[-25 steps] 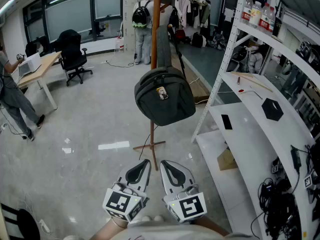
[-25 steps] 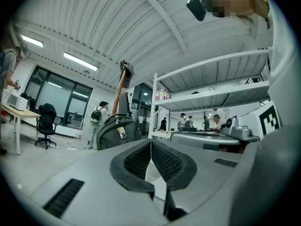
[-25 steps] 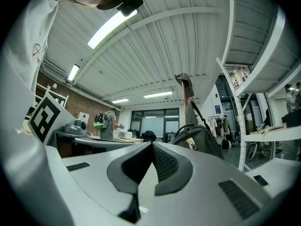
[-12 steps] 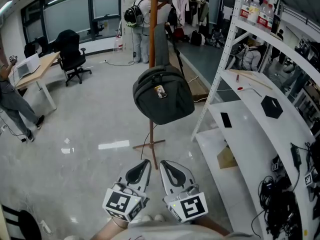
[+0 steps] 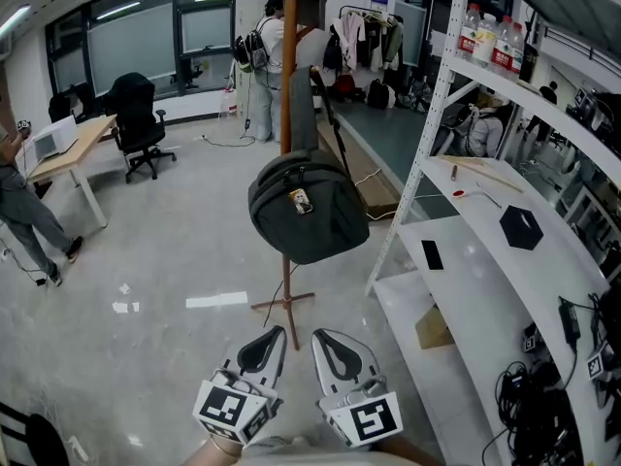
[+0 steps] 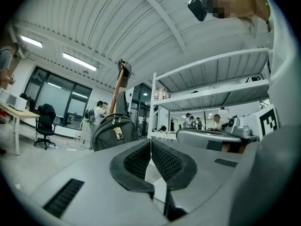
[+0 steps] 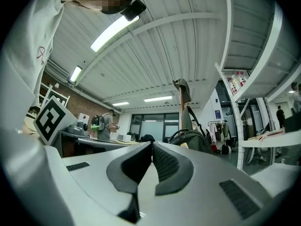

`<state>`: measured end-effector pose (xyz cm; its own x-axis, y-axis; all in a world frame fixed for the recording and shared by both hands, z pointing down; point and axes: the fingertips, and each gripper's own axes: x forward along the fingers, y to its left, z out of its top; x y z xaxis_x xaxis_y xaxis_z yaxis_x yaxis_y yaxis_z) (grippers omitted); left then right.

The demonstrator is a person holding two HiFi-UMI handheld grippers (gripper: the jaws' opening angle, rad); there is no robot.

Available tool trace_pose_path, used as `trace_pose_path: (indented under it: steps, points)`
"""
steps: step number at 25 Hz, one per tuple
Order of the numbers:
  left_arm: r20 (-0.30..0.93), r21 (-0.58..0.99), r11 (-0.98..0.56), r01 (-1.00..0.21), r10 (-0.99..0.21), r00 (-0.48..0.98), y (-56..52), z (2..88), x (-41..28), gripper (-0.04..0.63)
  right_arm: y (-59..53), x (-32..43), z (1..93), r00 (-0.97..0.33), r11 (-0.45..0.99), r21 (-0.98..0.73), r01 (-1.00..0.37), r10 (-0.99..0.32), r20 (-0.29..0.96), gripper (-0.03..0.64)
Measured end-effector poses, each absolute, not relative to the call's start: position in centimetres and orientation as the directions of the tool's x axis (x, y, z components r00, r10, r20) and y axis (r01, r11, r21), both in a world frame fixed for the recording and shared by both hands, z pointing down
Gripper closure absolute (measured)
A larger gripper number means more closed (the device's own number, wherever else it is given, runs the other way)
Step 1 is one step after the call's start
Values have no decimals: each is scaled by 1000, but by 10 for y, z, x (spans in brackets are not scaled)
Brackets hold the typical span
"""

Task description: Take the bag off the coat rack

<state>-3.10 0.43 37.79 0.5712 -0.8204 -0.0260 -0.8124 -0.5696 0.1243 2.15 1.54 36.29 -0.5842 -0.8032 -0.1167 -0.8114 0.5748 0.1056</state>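
A dark grey backpack (image 5: 306,212) hangs by its strap from a wooden coat rack (image 5: 288,95) that stands on a cross foot on the floor. My left gripper (image 5: 275,332) and right gripper (image 5: 321,336) are held side by side low in the head view, short of the rack's foot and apart from the bag. Both are shut with nothing between the jaws. The left gripper (image 6: 150,142) looks along its closed jaws at the backpack (image 6: 114,133) ahead. The right gripper (image 7: 152,145) sees the backpack (image 7: 192,140) and the rack's pole (image 7: 182,109) beyond its tips.
White metal shelving (image 5: 466,250) runs along the right, close to the rack, holding small items and bottles. A black office chair (image 5: 136,115) and a desk (image 5: 68,144) stand at back left. A person (image 5: 21,207) is at the left edge; another (image 5: 264,51) stands behind the rack.
The head view has tilted: the bag and rack sit a little further left and lower in frame, the grippers lower. Both grippers stay shut and side by side.
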Motion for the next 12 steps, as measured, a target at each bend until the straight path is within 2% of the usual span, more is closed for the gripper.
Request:
trace_pose_path:
  steps: [12]
  points:
    - [-63,120,-542,-831,-840,539,-32,379,-35,577,-21,22,374,-598,589,105,-801,-795,-103,597]
